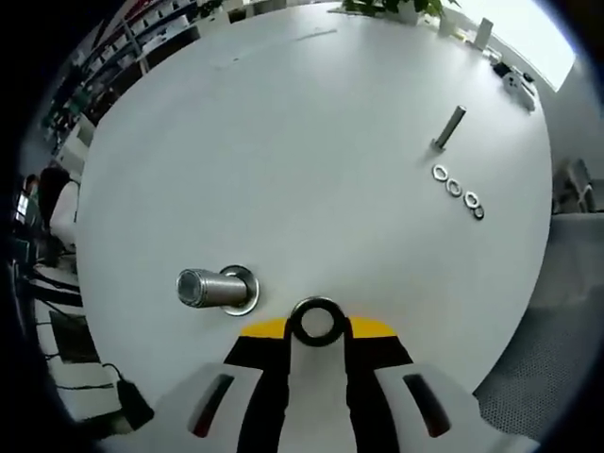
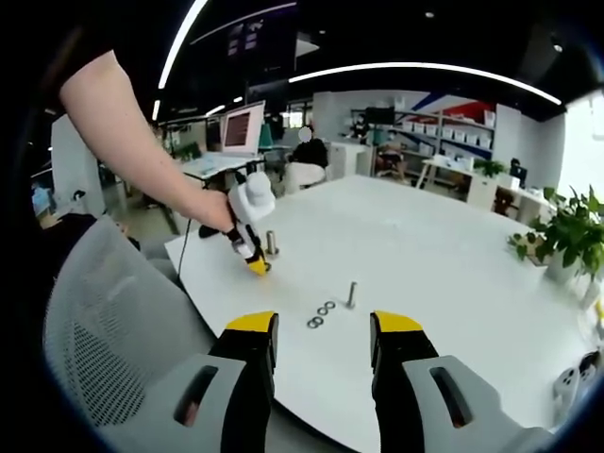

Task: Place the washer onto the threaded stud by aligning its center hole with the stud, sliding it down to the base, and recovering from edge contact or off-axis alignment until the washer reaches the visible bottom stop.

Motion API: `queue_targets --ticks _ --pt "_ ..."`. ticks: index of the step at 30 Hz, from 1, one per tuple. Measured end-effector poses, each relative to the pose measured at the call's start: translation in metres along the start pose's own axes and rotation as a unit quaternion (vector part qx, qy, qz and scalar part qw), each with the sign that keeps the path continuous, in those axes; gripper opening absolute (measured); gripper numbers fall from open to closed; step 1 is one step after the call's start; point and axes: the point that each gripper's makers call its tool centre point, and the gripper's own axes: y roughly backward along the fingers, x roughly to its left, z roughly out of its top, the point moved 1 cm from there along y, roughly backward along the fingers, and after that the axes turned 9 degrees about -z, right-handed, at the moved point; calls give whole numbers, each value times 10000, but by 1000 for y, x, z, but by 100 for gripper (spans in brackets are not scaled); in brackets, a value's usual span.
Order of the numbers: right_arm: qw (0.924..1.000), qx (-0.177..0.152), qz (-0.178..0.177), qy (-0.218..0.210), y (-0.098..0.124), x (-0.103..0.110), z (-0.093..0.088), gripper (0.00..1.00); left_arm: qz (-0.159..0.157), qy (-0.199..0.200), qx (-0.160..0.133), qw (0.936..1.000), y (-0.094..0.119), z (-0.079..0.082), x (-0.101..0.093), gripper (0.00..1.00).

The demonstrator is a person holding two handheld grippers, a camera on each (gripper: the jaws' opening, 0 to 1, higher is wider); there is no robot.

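We see bright, even light from ceiling strips [image 2: 415, 68] and windows; the desk [image 1: 283, 142] shows mild glare, and the edges bend and blur.

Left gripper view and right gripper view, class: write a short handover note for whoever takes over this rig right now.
Left claw: shut on a washer, held beside the near threaded stud, not over it.
Right claw: open, empty, held off the table edge.
The near stud stands on the white table with one washer at its base.
A second stud and spare washers lie further off.
Left to do: centre the held washer over the near stud, slide it to the bottom.
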Motion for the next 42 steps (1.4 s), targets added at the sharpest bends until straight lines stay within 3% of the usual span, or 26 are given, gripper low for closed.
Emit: queue_targets --ticks 10,20,24,36,42 --pt "10000 0 16 0 0 1 0 41 34 50 -357 9993 24 10 4 19" --pt "10000 -22 15 -9 0 1 1 41 260 -27 -651 9975 56 24 20 19" --pt "10000 -14 25 -18 0 1 1 41 359 -219 -606 9973 58 25 24 19" --pt "10000 -4 18 -5 0 1 0 41 417 -116 -609 9972 61 34 46 19" --pt "10000 -5 4 -18 0 0 0 41 391 -154 -488 9979 56 35 43 19"
